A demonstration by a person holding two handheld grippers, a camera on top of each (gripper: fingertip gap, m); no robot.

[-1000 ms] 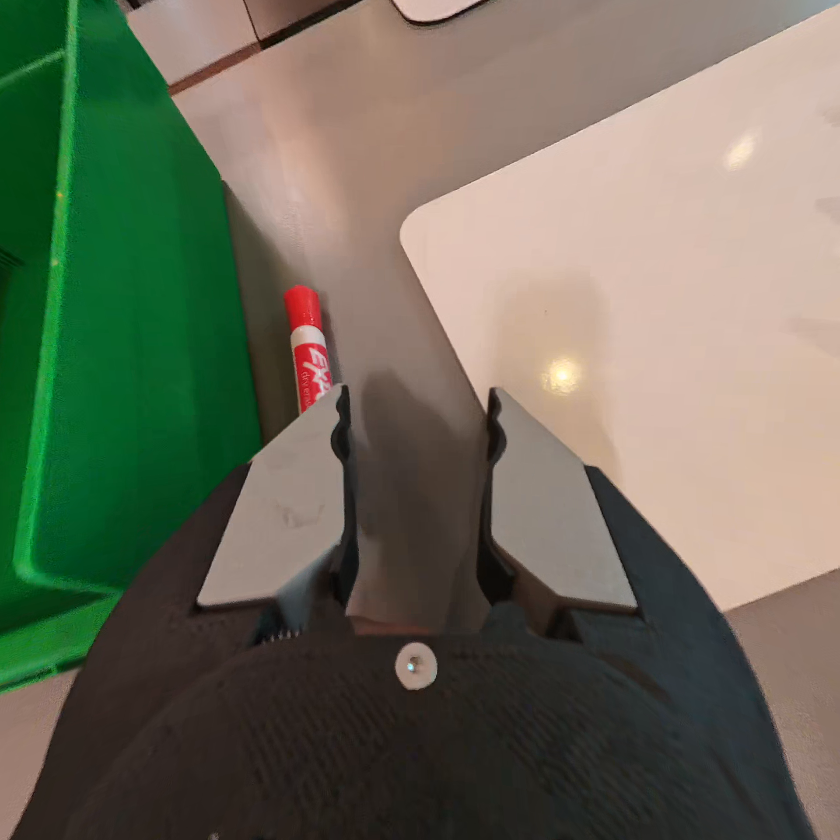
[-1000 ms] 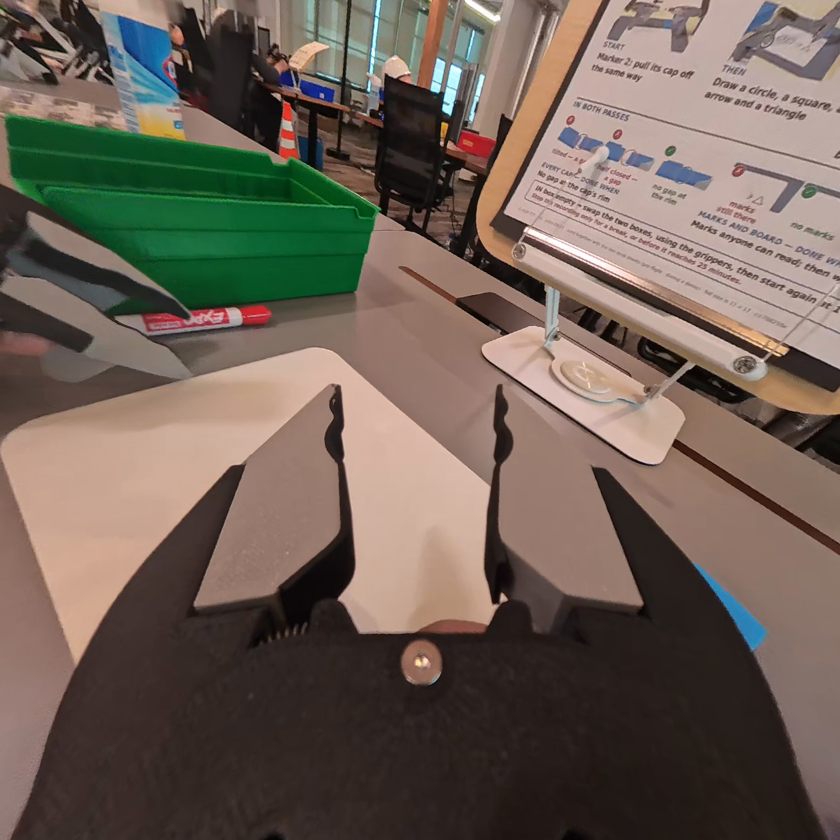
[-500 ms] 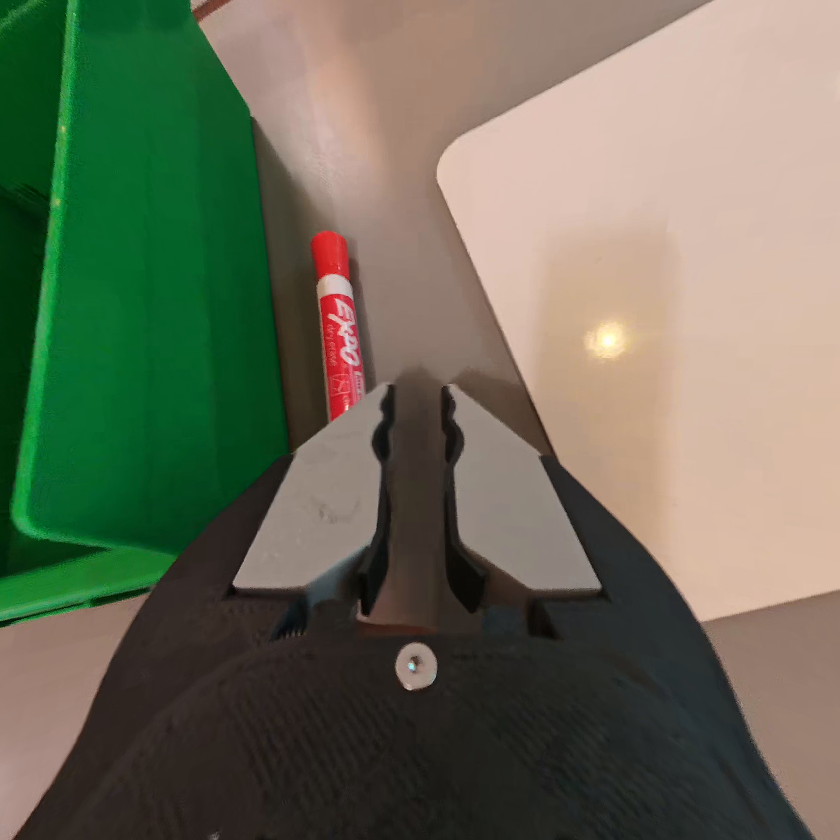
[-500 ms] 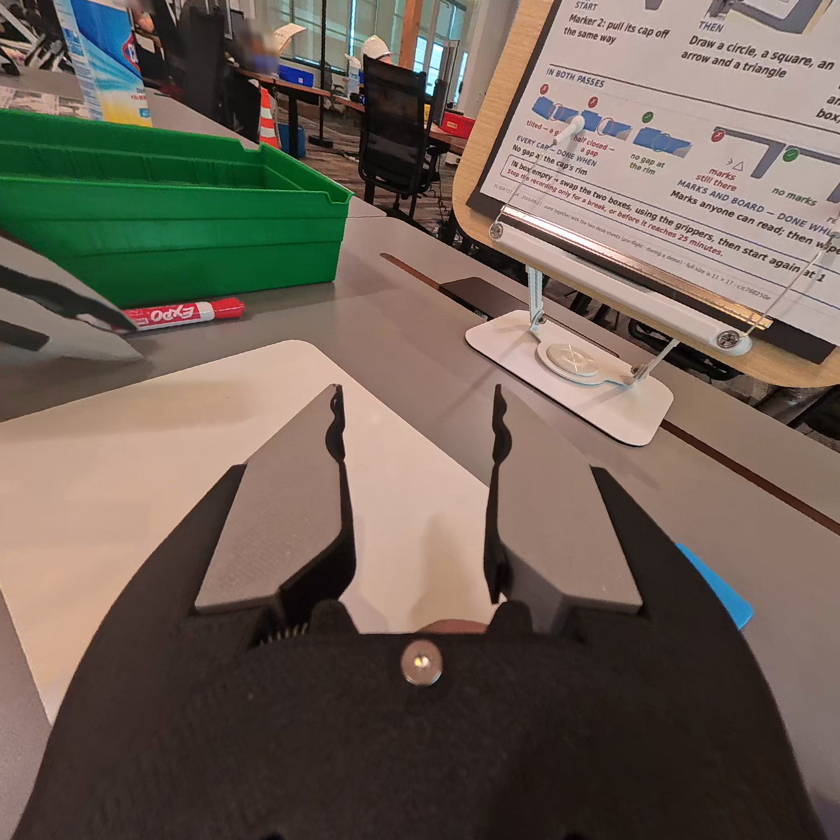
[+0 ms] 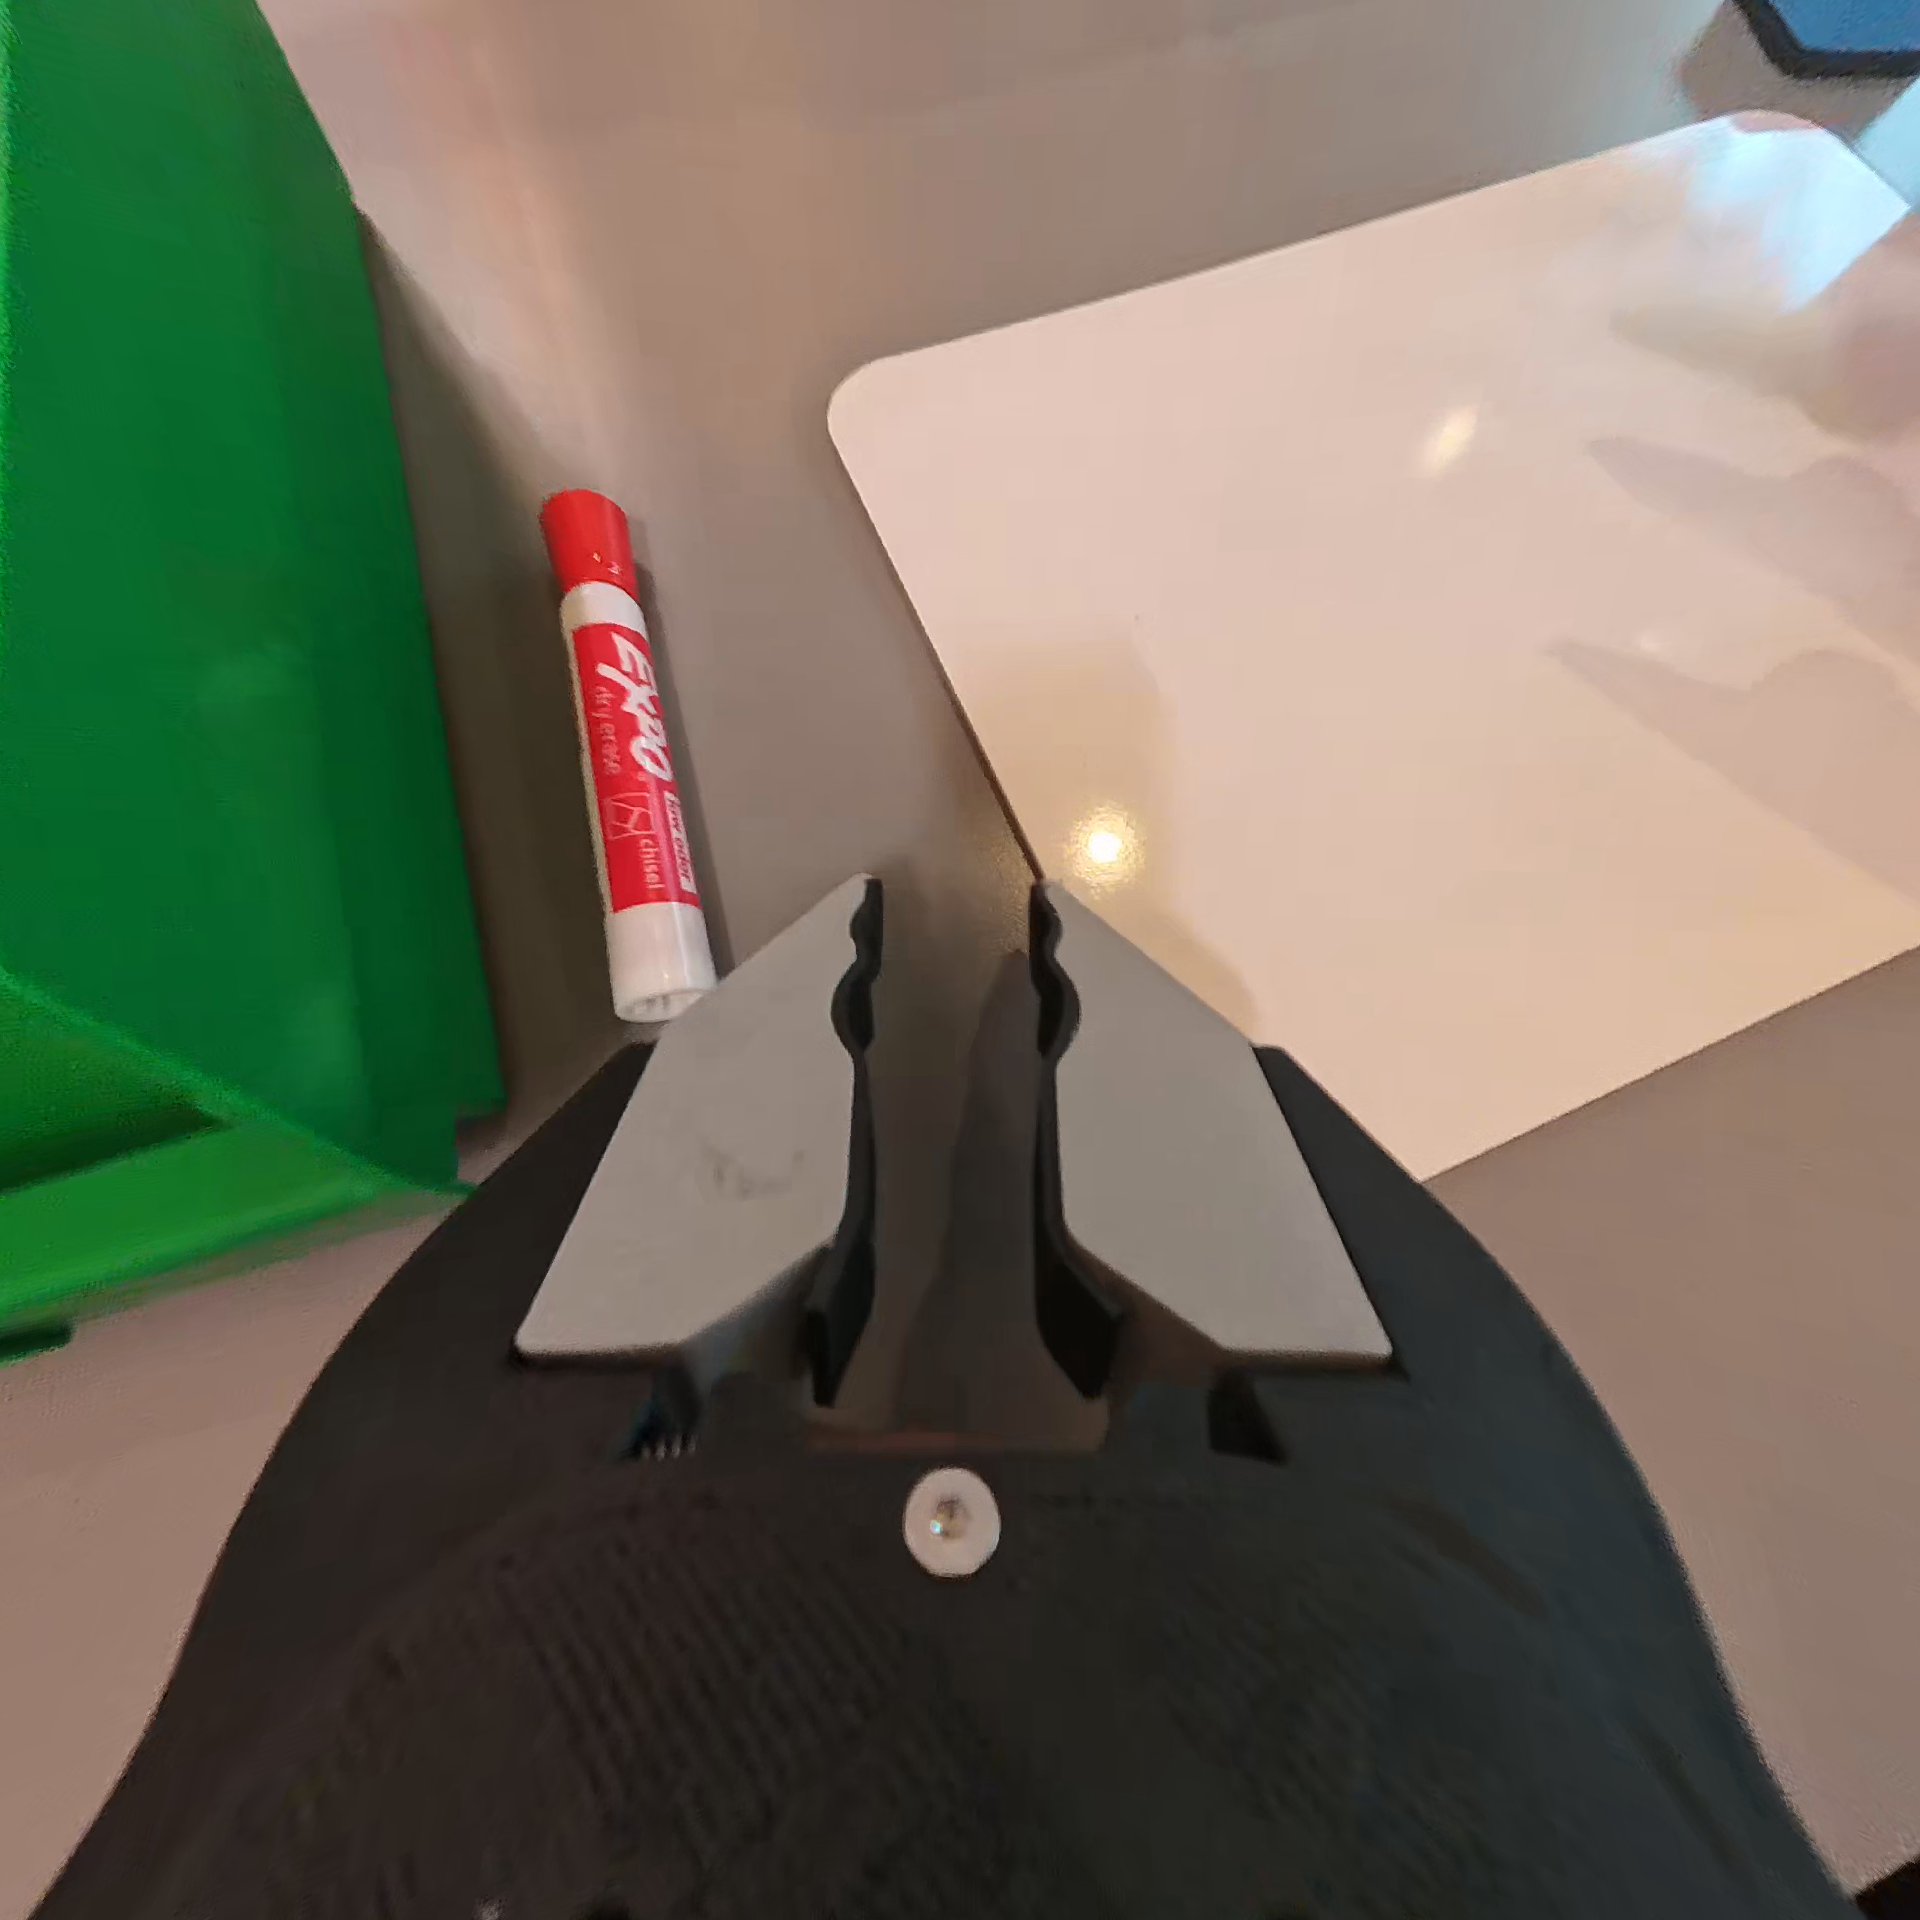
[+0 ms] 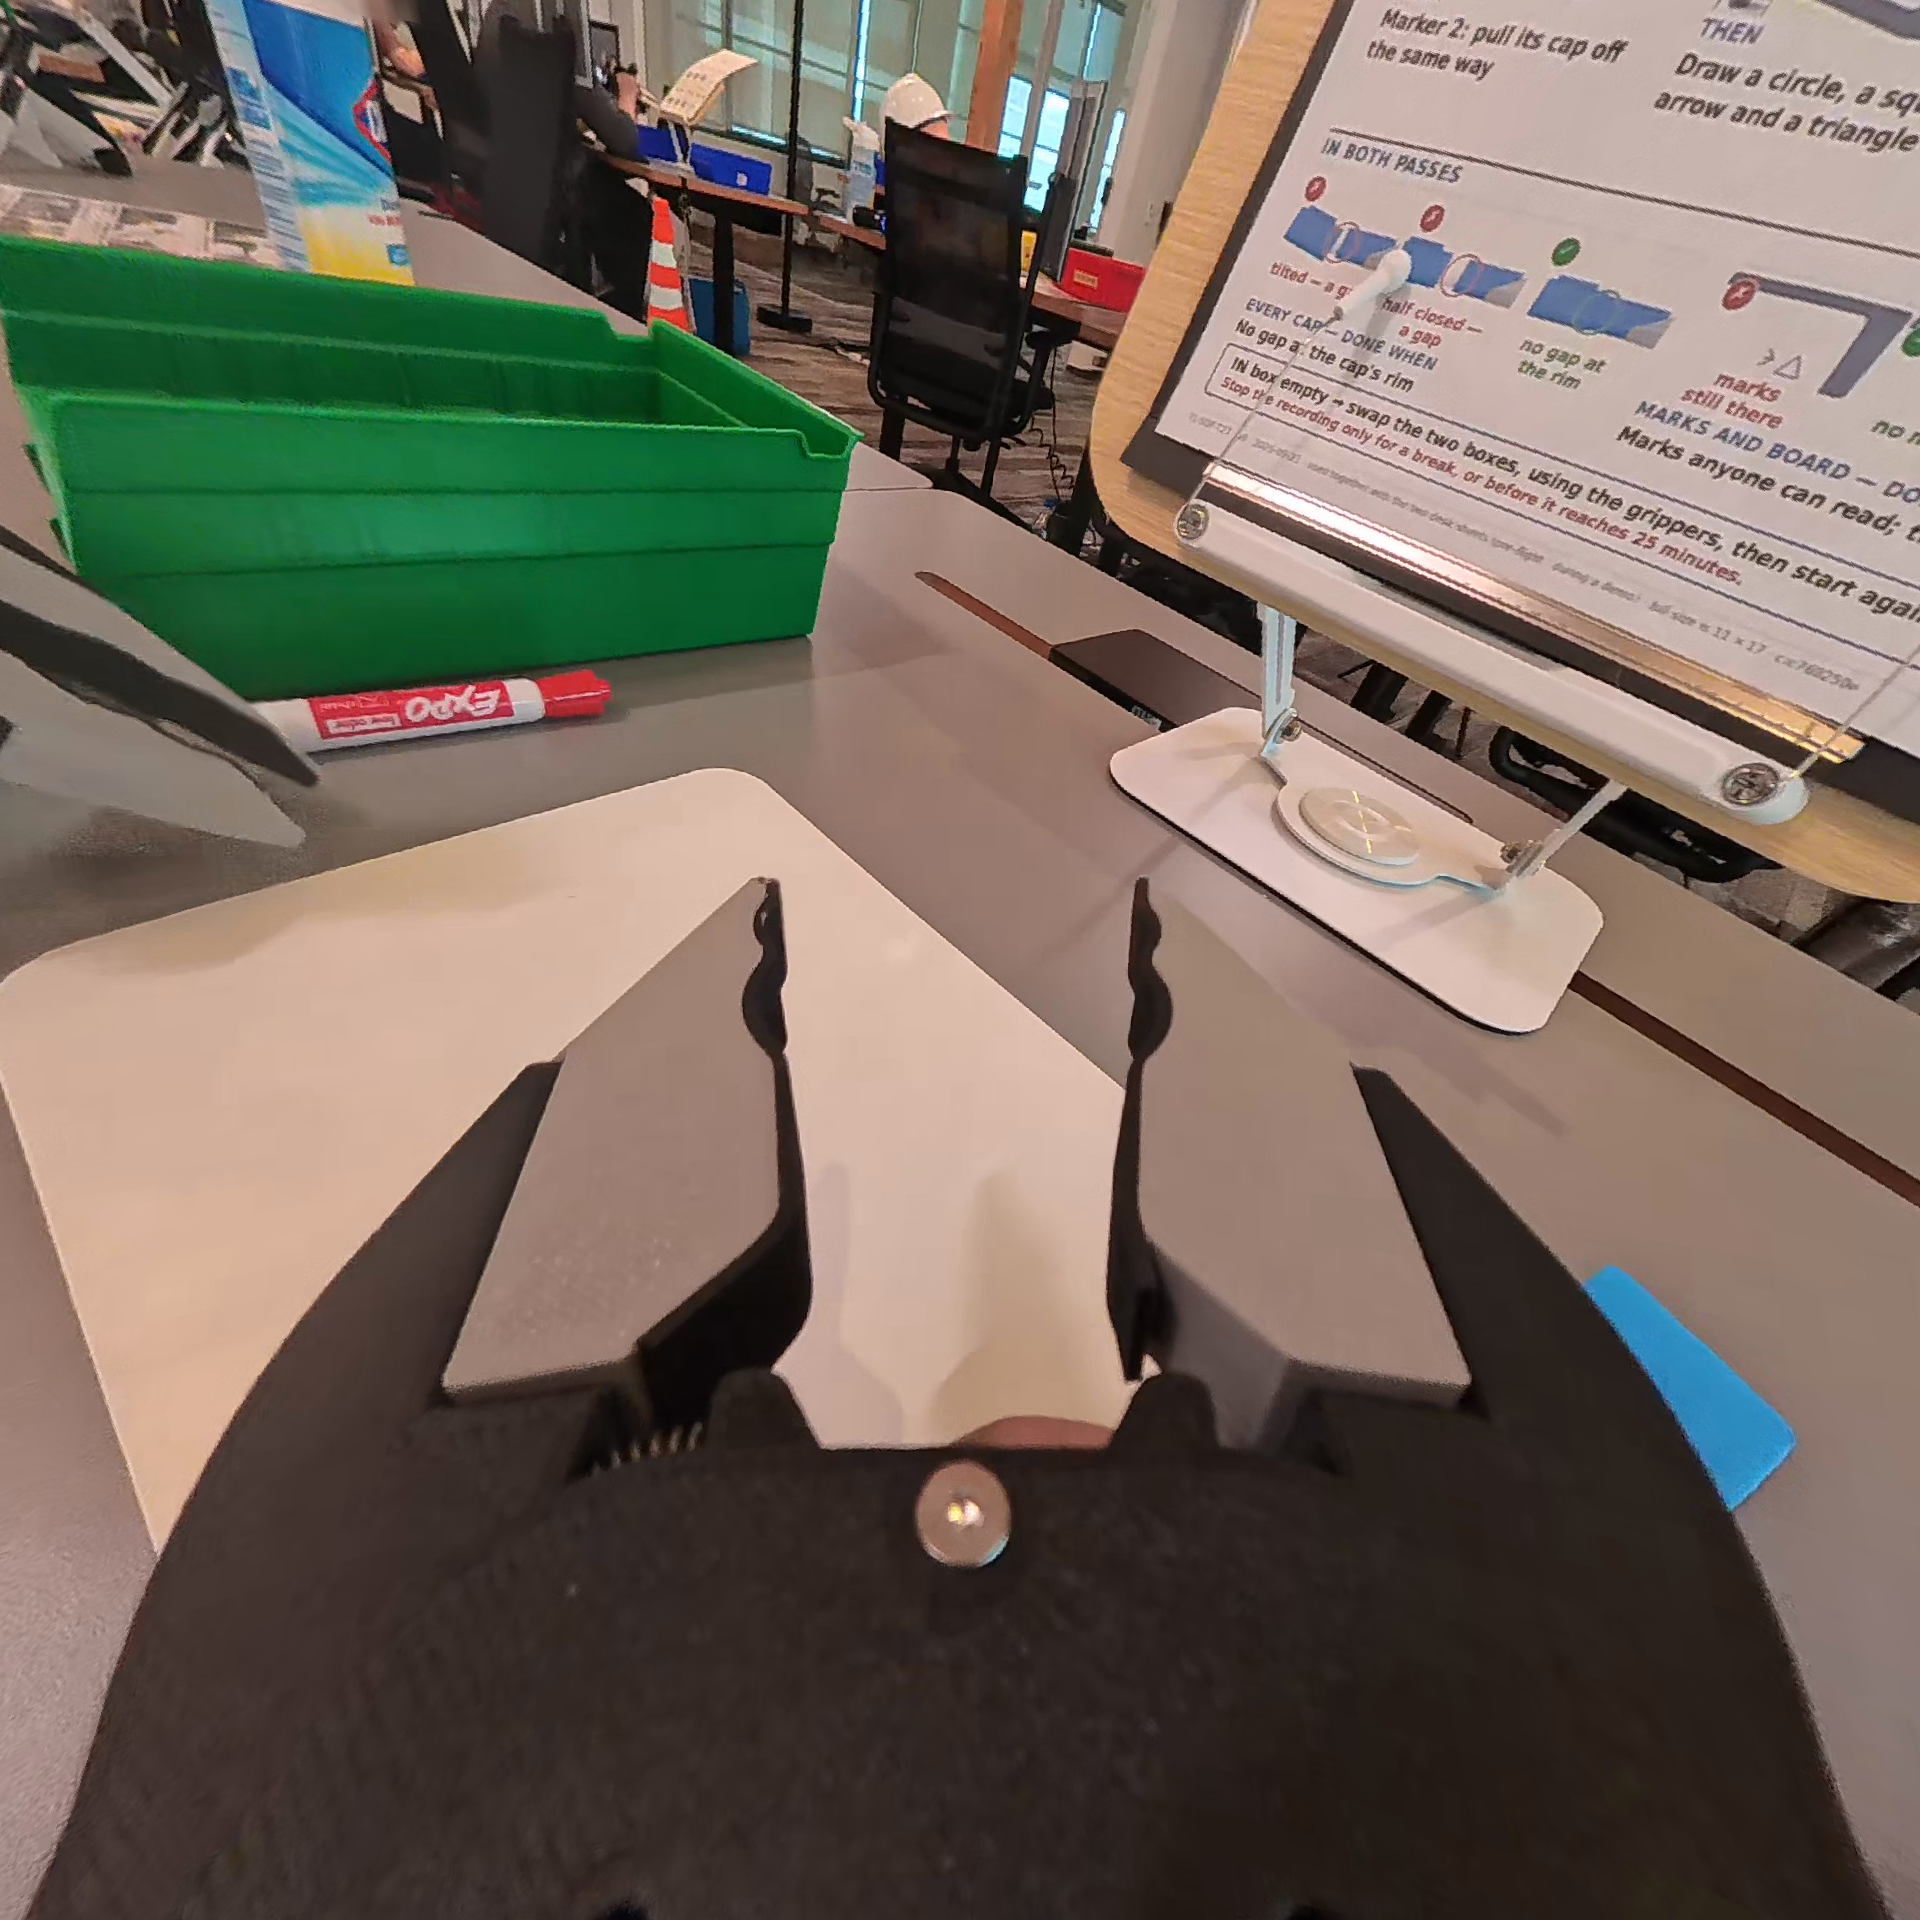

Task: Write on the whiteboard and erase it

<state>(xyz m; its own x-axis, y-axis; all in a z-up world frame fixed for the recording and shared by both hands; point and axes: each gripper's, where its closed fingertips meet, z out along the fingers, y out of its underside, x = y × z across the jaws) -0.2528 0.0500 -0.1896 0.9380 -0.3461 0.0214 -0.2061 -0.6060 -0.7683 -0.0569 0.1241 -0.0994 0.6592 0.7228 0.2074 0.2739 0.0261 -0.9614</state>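
Observation:
A red dry-erase marker (image 5: 629, 758) with its cap on lies on the grey table beside the green bin (image 5: 187, 623). It also shows in the right wrist view (image 6: 436, 709). The blank whiteboard (image 5: 1403, 675) lies flat to its right. My left gripper (image 5: 956, 894) is empty with its jaws a narrow gap apart, and its tips are just right of the marker's rear end. My right gripper (image 6: 956, 904) is open and empty, hovering over the whiteboard (image 6: 416, 1039). The left gripper (image 6: 296, 800) shows at that view's left edge.
Stacked green bins (image 6: 416, 499) stand at the back left. A white document stand (image 6: 1351, 862) holding an instruction sheet is at the right. A blue eraser (image 6: 1683, 1382) lies right of the board, and it also shows in the left wrist view (image 5: 1849, 31). My left gripper is the nearer one to the red dry-erase marker (image 5: 629, 758): about 5 cm, against 25 cm. The right camera catches it too, in the right wrist view (image 6: 414, 699).
My left gripper's jaws closed from wide to narrow, then opened slightly. It drew back, so the whole marker now shows. My right gripper stayed open over the board.

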